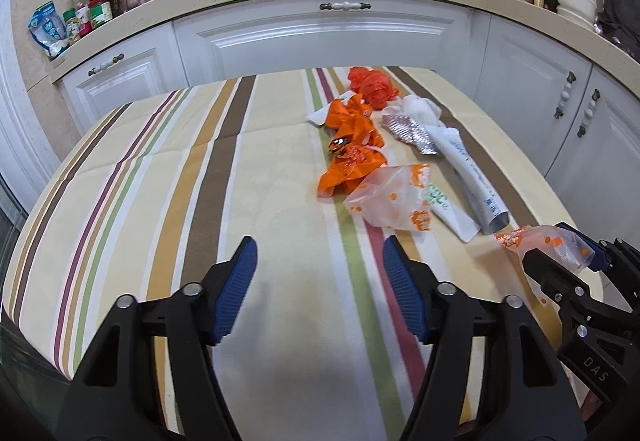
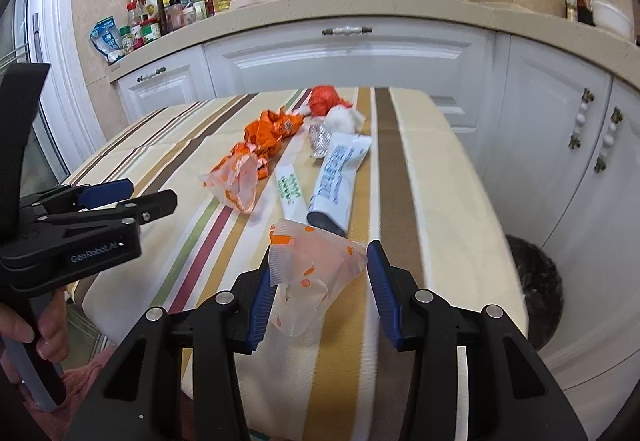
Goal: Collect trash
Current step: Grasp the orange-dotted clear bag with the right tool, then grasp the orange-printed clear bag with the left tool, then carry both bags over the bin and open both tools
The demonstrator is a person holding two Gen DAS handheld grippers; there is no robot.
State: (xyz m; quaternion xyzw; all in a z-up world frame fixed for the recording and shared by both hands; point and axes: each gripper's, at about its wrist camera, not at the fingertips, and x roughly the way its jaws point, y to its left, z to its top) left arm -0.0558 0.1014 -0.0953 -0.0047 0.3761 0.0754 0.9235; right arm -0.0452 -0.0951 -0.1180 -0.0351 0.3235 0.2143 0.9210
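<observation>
Left wrist view: left gripper [image 1: 318, 265] wide open, empty, above striped counter [image 1: 140, 177]; crumpled translucent orange-dotted plastic bag [image 1: 394, 197] ahead, centre-right, nearest the litter row running up-frame | Right wrist view: right gripper [image 2: 318, 273] part-open, framing translucent orange-dotted plastic wrapper [image 2: 312, 265], left pad touching, right pad apart; grip uncertain.

both grippers low and forward

the left gripper [image 1: 318, 261] has its blue fingers [image 1: 236, 281] spread wide with nothing between them. the right gripper [image 2: 318, 281], beside it, has its fingers [image 2: 262, 297] spread around a crumpled wrapper [image 2: 316, 269].
</observation>
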